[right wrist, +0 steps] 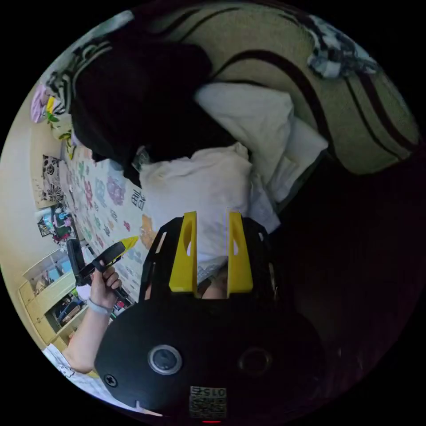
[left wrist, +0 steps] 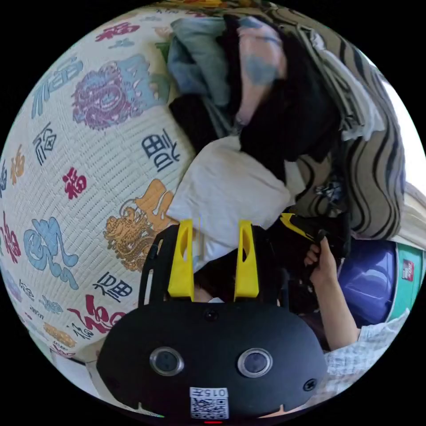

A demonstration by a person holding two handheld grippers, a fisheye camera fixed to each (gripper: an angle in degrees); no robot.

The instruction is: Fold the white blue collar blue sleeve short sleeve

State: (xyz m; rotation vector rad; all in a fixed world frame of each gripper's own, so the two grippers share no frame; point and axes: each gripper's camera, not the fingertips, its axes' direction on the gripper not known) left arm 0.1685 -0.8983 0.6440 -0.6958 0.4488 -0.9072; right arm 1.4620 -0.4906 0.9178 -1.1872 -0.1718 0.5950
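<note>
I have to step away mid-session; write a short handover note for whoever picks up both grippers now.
Left gripper: open, empty, yellow jaws apart above the white cloth garment.
Right gripper: open, empty, pointed at the same garment.
The garment lies bunched on the printed woven mat, partly under a dark clothes pile, beside a striped cushion.
Done: nothing folded.
Left: pull it free, spread flat, fold.

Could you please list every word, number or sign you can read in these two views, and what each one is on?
"福", in red: printed on the patterned mat, and again near its far edge.
Other coloured characters on the mat: too stylised to read with certainty.
Sticker with a square code: print too small to read.
Red tag on the green box: too blurred to read.
</note>
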